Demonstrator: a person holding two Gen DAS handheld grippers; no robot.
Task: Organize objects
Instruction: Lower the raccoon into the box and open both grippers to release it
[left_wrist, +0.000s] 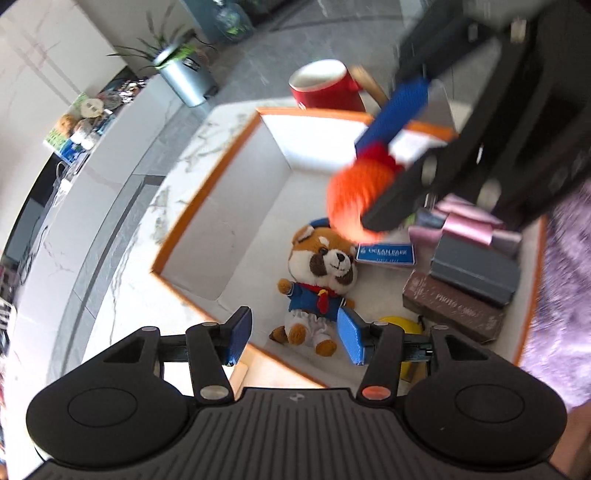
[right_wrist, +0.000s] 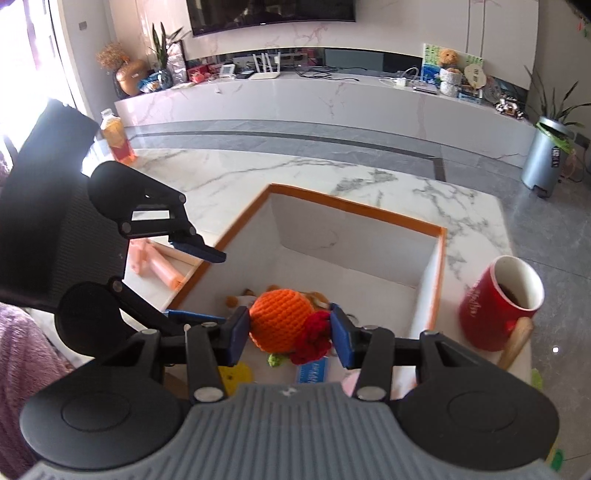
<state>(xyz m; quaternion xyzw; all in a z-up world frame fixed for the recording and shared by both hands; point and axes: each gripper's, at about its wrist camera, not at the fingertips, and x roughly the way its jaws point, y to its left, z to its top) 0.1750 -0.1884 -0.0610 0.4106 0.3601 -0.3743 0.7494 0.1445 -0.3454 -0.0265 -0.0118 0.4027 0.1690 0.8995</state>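
Marble tabletop (right_wrist: 388, 192) carries your orange-rimmed box (right_wrist: 354, 206); over it your right gripper (right_wrist: 290, 334) clamps the orange crocheted toy (right_wrist: 280, 321). Your left gripper (left_wrist: 291, 334) hangs spread, empty, above the raccoon plush (left_wrist: 321, 280), beside boxes (left_wrist: 472, 273).

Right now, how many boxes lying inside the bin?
2. A grey box on the bin's right side, and a brown box beside it, partly under it. Pink packets behind them and the right gripper overhead could hide more.
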